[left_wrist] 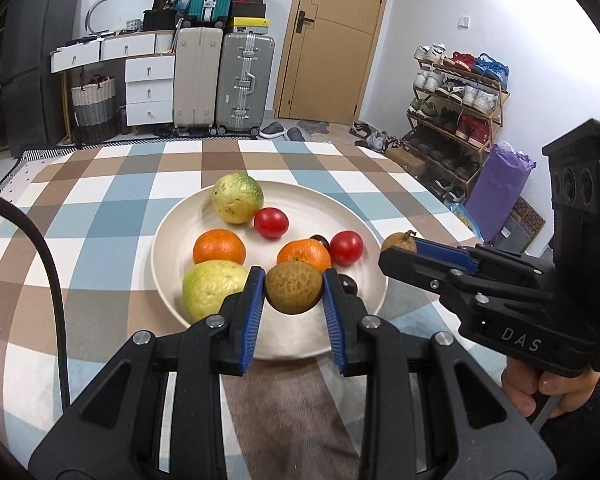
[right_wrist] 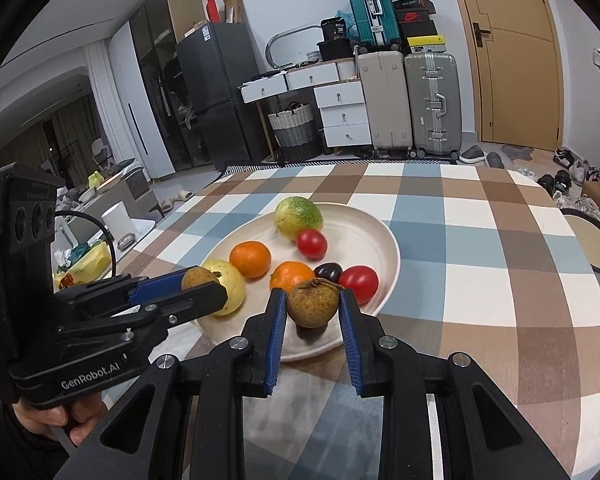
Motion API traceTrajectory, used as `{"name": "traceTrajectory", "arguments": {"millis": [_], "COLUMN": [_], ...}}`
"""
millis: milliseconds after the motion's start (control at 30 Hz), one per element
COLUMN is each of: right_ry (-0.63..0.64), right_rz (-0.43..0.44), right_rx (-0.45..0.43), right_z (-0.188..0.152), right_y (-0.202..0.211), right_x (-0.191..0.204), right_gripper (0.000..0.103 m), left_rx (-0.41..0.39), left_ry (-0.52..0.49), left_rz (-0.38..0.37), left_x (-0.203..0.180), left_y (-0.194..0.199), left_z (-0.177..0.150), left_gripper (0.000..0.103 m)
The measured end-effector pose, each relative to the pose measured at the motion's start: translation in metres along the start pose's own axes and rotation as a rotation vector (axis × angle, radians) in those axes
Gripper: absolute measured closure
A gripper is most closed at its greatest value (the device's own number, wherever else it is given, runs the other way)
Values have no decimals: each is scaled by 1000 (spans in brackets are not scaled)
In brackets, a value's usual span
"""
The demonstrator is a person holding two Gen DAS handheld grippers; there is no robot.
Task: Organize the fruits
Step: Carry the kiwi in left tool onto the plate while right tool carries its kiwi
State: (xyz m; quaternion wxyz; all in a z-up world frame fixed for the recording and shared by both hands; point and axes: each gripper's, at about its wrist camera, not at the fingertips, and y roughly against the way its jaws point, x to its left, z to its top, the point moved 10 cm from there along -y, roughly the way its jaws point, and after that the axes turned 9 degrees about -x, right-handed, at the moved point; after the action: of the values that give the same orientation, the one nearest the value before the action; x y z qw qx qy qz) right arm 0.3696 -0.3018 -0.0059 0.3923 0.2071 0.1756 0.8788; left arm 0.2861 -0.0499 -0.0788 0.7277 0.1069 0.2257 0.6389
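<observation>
Each hand-held gripper grasps one brown fruit. The left hand-held gripper (left_wrist: 293, 288) holds its brown fruit (left_wrist: 293, 287) above the near rim of the plate (left_wrist: 340, 200); the right hand-held gripper (right_wrist: 312, 305) holds the stemmed brown fruit (right_wrist: 312, 306) alongside, further right.

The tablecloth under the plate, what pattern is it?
The tablecloth is checked in blue, brown and white, clearest in the right wrist view.

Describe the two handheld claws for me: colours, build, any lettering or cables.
Both are matte black pistol-grip units with silver screws. The left claw and right claw have ribbed blue pads. The right body reads "DAS"; the left body reads "GenRobot.AI". Each carries a black block with three round lenses. A black cable loops beside the left one.
</observation>
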Motion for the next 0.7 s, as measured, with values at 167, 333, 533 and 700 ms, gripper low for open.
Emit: {"name": "traceTrajectory", "arguments": {"millis": [167,333,533,700], "right_ry": [5,6,-19,-6], "right_rz": [-4,-8,-8,-16], "right_rx": [-12,-13,-15,1], "right_z": [5,3,4,2], "right_y": [-6,-8,-8,-12], "right_x": [-1,-3,-8,-7], "right_gripper": [75,75,75,75], "left_rx": [-8,-13,-8,-6], "left_ry": [-10,3,7,2], "left_rz": [23,28,31,35], "left_x": [2,6,8,8], "left_y": [-10,-10,-10,-11], "left_z": [1,3,2,1], "left_gripper": [77,77,77,77]}}
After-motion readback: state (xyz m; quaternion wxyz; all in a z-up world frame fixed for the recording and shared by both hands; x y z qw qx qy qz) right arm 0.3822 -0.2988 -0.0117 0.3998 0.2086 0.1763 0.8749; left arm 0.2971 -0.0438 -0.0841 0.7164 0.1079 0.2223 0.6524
